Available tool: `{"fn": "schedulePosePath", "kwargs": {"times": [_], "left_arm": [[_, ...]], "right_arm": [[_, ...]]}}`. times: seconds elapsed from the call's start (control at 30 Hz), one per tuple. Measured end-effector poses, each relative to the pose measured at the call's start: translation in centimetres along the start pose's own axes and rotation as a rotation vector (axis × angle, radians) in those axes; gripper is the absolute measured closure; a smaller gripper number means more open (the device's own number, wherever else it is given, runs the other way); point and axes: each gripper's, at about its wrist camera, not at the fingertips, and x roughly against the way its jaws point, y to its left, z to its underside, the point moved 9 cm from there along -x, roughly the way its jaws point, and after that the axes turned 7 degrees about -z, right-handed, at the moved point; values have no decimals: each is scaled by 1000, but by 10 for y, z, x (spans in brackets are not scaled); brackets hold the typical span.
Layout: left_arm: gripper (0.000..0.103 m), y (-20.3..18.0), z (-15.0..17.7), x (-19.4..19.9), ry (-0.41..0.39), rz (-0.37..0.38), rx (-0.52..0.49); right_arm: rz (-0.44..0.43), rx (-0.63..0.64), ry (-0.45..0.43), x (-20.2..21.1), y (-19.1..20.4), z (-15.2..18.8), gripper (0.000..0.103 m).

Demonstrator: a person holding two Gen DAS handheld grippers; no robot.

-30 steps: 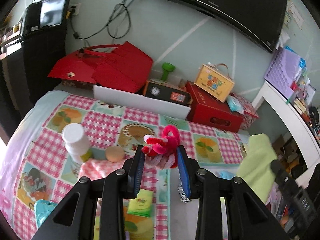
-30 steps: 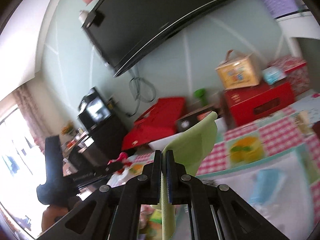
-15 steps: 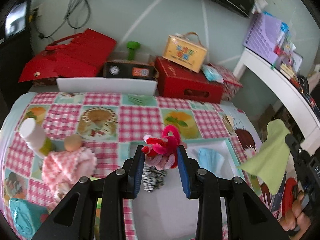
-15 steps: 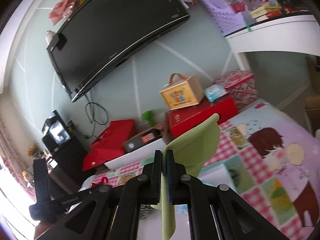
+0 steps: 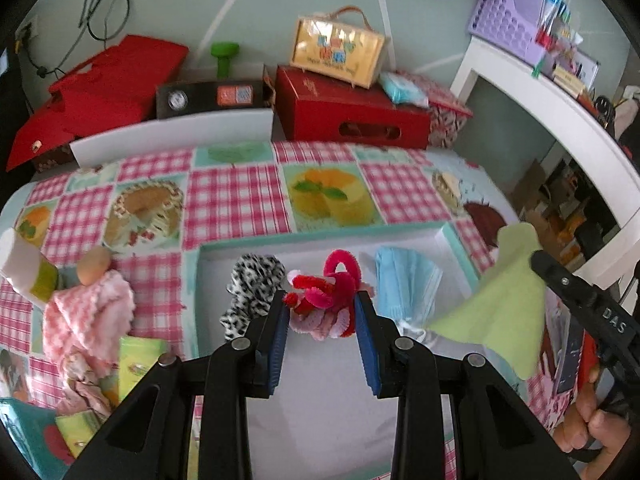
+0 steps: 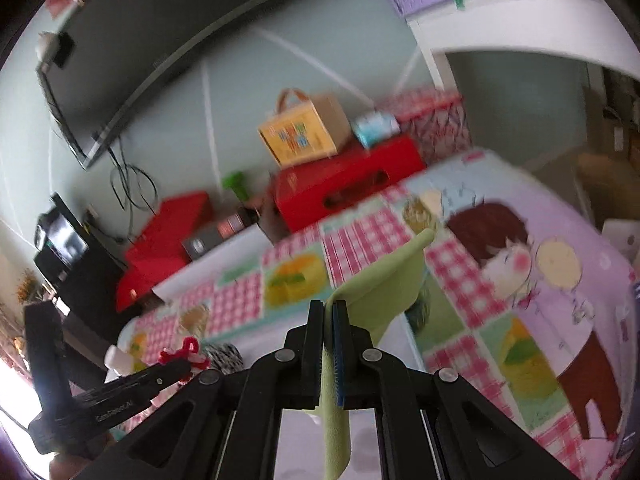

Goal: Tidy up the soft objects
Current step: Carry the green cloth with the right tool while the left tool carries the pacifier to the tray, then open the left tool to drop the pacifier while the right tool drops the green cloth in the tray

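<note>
While the left hand-held gripper (image 5: 320,312) pinches a pink-and-red pipe-cleaner bundle (image 5: 326,294) above the white tray (image 5: 320,400), the right hand-held gripper (image 6: 328,320), beside that tray, clamps a green cloth (image 6: 384,292).

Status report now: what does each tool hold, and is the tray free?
Left tool shut on pipe-cleaner bundle. Right tool shut on green cloth. White tray holds leopard cloth, blue masks.

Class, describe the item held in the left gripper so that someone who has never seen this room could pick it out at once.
Find the white tray with the teal rim on the checked cloth. Above its middle, the left gripper clamps a bundle of fuzzy pipe cleaners. It is looped red, magenta and pale pink, unlike the leopard-print fabric to its left and the blue face masks to its right.
</note>
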Motion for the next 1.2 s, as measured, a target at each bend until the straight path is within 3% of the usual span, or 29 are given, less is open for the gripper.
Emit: {"fn": "schedulePosePath", "kwargs": {"times": [0.33,0.47,0.73,0.87,0.97,1.07,1.2], "left_arm": [[69,-12,25,-39,104,-16,-37],[69,-14,30,-48,128,-23,-42],[68,-11,40,-63,179,-34,-28],[60,-10,43,-68,199,-38,-24],[41,-9,44,-68,212,-43,-19],[37,-10,39,-60,199,-42,-21],[34,-7,29,-44,161,-65,-33]], "right_arm": [[28,-48,193,-55,-20,41,98],[61,-46,221,-62,-27,48,98],[129,-74,188,-54,-43,41,94],[152,-72,204,-58,-45,43,94],[198,-40,216,-57,-46,44,94],[227,-22,220,-54,-46,43,93],[242,7,198,-44,-37,35,70]]}}
